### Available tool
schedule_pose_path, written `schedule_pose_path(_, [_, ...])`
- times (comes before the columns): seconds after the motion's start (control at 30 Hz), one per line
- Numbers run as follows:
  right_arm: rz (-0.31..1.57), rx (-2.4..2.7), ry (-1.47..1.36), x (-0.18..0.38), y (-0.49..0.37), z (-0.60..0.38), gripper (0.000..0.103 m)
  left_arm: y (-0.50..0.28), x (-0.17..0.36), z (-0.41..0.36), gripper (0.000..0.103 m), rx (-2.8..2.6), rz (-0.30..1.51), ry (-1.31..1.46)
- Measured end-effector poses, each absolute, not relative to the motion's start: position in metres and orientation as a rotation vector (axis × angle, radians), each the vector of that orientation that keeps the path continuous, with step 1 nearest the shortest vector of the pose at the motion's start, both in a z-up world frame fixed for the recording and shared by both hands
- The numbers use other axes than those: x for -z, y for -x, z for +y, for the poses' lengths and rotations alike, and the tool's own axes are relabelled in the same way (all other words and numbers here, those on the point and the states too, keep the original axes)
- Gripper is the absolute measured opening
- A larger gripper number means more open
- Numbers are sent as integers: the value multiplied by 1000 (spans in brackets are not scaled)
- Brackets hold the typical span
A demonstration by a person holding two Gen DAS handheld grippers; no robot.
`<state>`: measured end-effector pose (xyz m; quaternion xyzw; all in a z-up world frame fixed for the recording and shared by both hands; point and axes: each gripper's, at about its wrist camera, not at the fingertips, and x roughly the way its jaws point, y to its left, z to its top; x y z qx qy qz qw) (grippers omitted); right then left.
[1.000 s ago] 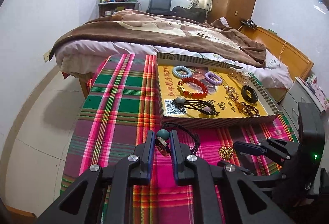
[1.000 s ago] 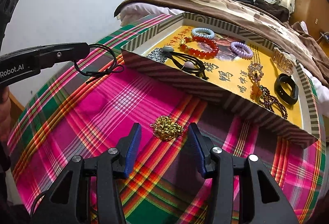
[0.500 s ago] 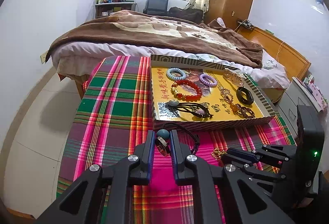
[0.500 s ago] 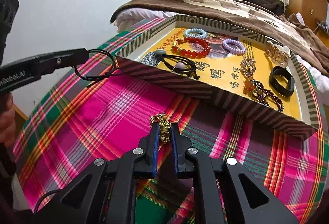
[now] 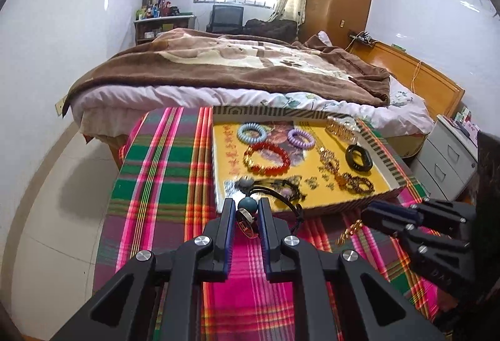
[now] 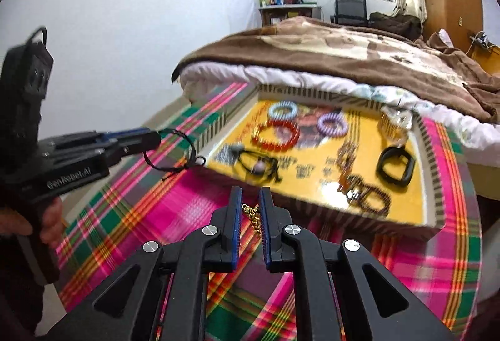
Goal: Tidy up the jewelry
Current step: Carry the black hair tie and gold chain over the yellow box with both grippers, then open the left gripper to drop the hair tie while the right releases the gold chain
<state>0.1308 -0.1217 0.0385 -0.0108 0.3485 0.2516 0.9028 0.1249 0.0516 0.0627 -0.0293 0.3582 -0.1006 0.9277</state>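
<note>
On the left, the left tongs are pinched narrow on a black cord necklace. A round blue-green bead and a small metal charm sit between the tips, and the thin braided cord hangs in a loop above the surface. The surface is covered with a soft plaid cloth in pink, green and red.

In the middle sits the flat box. It has low striped cardboard walls and a smooth yellow floor with printed writing. Many things already lie in it. There is a blue coil ring, a purple coil ring, and a red bead bracelet made of round shiny beads. There is also another black cord with a bead near the front wall, a thick black bangle, a dark bead bracelet and a gold piece at the back.

On the right, the right tongs are closed narrow on a gold chain. The chain is made of small shiny links and hangs down, lifted off the cloth just in front of the box.

So most of the job looks done. I think only two things are left, the cord necklace and the gold chain. Both are held up in the air, near the front of the box, and not yet put inside.
</note>
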Motion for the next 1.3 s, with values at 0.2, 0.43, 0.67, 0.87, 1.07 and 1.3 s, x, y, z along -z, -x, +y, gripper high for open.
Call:
schedule_pose_path(0.2, [686, -483, -13, -60, -151, -141, 11, -153, -80, 43, 15, 248, 711, 69])
schedule_pose_path(0.43, [676, -416, -49, -74, -194, -166, 11, -193, -83, 19, 15, 347, 712, 96])
schedule_pose_path(0.67, [667, -377, -79, -85, -237, -187, 11, -228, -63, -12, 15, 401, 766, 97])
schedule_pose_path(0.87, [677, -348, -61, -85, -274, -190, 11, -248, -40, -29, 15, 423, 821, 96])
schedule_pose_path(1.07, [732, -335, -46, -63, -306, -188, 11, -265, -16, -39, 15, 411, 876, 80])
schedule_pose_path(1.3, [821, -324, -27, -26, -324, -187, 11, -276, 11, -46, 15, 409, 952, 71])
